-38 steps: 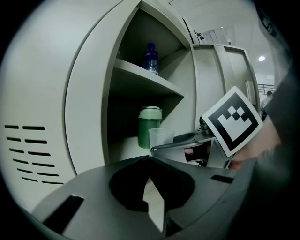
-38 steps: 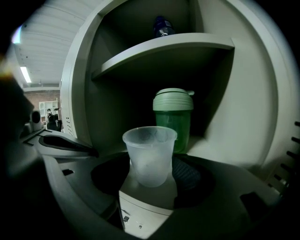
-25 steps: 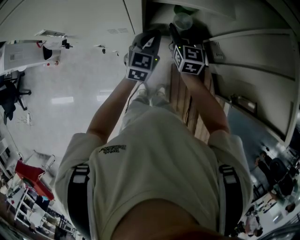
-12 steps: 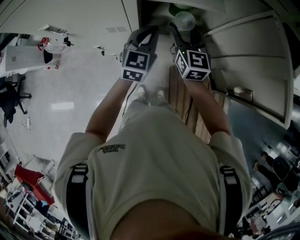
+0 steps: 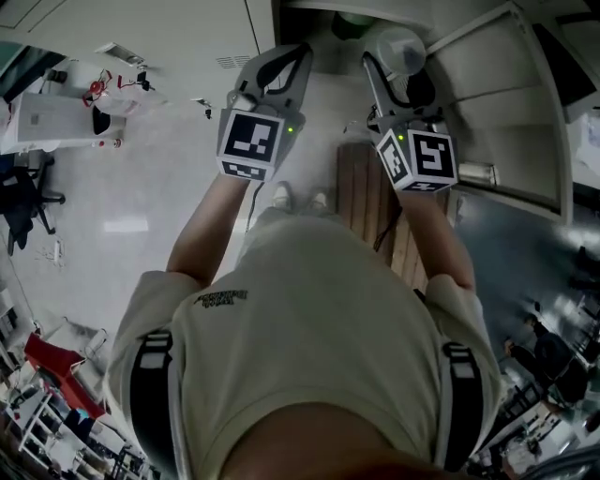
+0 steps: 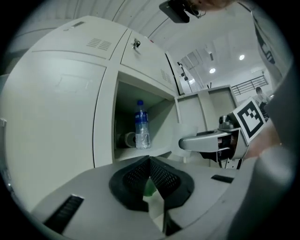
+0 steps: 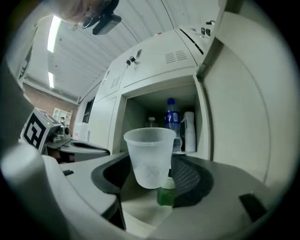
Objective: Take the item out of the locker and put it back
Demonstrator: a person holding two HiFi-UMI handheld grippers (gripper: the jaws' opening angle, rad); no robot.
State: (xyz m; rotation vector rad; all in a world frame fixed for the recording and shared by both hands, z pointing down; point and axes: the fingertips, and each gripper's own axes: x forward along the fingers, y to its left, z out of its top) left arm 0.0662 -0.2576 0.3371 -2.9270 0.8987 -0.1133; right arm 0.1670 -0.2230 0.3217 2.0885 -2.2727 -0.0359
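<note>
A translucent plastic cup (image 7: 150,157) hangs upright in the air between the pads of my right gripper (image 7: 152,173), which is shut on it. In the head view the cup (image 5: 398,52) sits at the tip of the right gripper (image 5: 392,64), just outside the open locker (image 5: 342,23). The locker compartment (image 7: 140,110) holds a water bottle (image 7: 172,119) and a white spray bottle (image 7: 189,131). My left gripper (image 5: 291,56) is held to the left of the right one. Its pads meet at the tip with nothing between them (image 6: 150,164). The left gripper view also shows the water bottle (image 6: 142,126).
The locker door (image 7: 243,93) stands open on the right. A green bottle (image 7: 165,194) shows low beneath the cup. A wooden slatted bench (image 5: 366,202) lies on the floor by the person's shoes (image 5: 295,197). Shut locker doors (image 6: 56,108) fill the left.
Both grippers have drawn back toward the body and spread apart. The right one carried the cup rightward, away from the locker opening.
</note>
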